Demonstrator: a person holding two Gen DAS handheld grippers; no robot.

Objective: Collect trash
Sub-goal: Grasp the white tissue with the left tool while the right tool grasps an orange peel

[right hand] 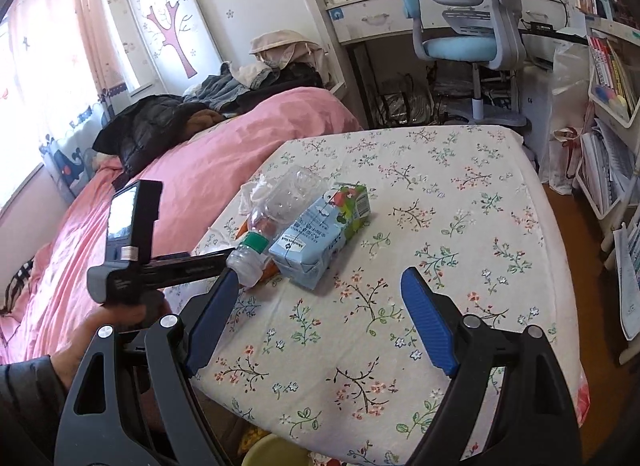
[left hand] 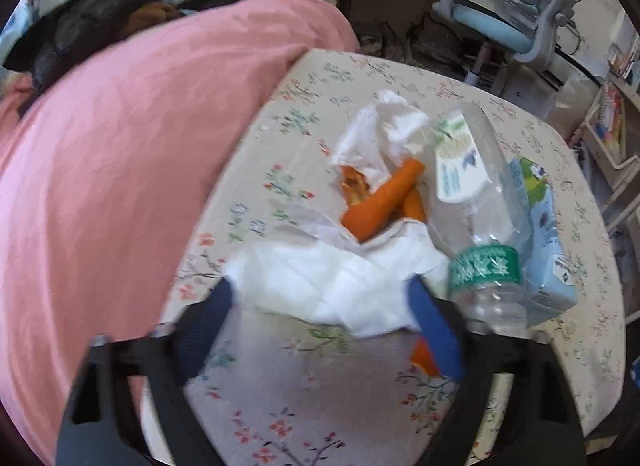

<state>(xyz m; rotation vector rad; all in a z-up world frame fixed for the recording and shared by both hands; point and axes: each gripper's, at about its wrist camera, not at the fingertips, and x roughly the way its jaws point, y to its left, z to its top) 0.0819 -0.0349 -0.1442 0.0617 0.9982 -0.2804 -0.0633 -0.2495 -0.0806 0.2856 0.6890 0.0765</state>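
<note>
The trash is gathered in one heap on the floral tablecloth (right hand: 460, 193), close beside the pink bedcover (left hand: 120, 145): a crumpled white tissue (left hand: 336, 286), orange peel (left hand: 380, 201), a clear plastic bottle (left hand: 476, 193) with a green band, and a blue drink carton (right hand: 320, 238) lying against the bottle. The left gripper (left hand: 320, 306) is brought down over the near edge of the tissue, its blue pads standing on either side of the paper with a gap between them; a firm clamp cannot be confirmed from this blurred view. The right gripper (right hand: 316, 314) is held spread wide over bare cloth, with nothing between its pads. Several slips can be foreseen. If only a thin fold of tissue is pinched, the paper may tear or slide free when lifted. The peel resting on the tissue is likely to be tipped off and scattered, perhaps onto the bedcover. The bottle (light and round) sits just beside the right-hand pad and could be nudged into a roll, with the carton pushed along. The tablecloth itself might also be caught under the pads and dragged, disturbing the whole heap.
</note>
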